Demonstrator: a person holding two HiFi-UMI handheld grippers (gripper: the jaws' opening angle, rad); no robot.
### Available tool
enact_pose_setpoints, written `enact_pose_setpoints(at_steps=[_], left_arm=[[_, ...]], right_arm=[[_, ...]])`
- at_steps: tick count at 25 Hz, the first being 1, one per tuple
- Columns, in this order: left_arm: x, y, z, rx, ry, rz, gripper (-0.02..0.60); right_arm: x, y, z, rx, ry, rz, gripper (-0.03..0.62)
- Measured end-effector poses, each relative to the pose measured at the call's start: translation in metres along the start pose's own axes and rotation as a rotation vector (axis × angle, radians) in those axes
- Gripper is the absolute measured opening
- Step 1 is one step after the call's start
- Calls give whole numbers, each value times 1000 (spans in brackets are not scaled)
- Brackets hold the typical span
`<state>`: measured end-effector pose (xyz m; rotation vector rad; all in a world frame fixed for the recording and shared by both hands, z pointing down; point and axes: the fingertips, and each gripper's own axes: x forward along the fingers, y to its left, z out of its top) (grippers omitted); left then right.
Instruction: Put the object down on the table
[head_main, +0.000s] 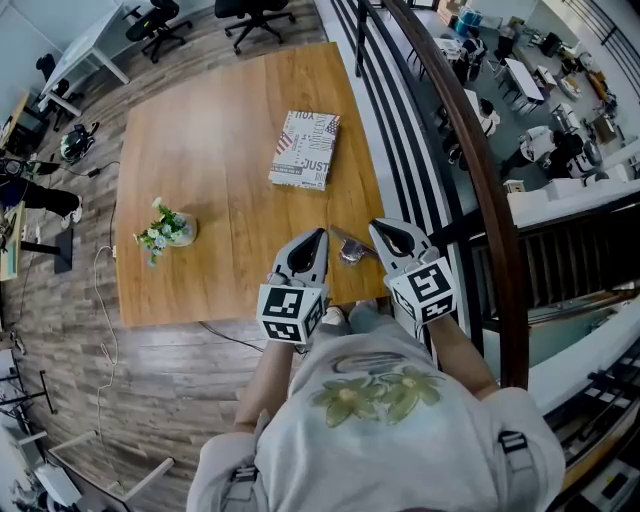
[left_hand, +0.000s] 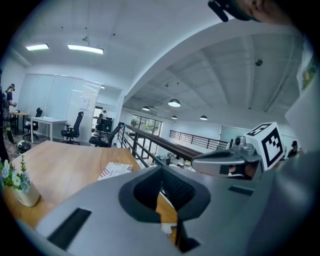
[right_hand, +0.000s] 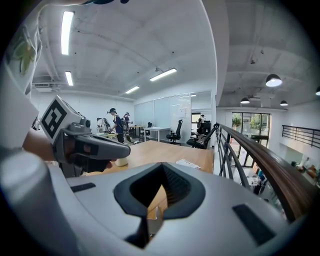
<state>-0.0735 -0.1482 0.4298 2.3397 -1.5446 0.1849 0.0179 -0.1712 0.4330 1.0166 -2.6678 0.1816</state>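
A small silvery object (head_main: 350, 248) lies on the wooden table (head_main: 200, 130) near its front edge, between my two grippers. My left gripper (head_main: 317, 238) hovers just left of it, jaws shut with nothing between them. To the object's right, my right gripper (head_main: 381, 230) is also shut and empty. In the left gripper view the closed jaws fill the lower frame, and the right gripper (left_hand: 225, 161) shows beyond them. In the right gripper view the left gripper (right_hand: 87, 145) shows at the left. I cannot tell whether either gripper touches the object.
A book with a flag-print cover (head_main: 305, 150) lies at the table's far right. A small pot of flowers (head_main: 165, 232) stands at the front left. A dark railing (head_main: 480, 160) runs along the right of the table. Office chairs (head_main: 255, 12) stand at the far end.
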Motion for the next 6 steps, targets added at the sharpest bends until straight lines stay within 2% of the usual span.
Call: enact_pose_setpoints(at_steps=[6], left_arm=[[-3,-1,-4,-6,2,4,14]], right_arm=[[-4,-1,-5,-6,10,-8,6]])
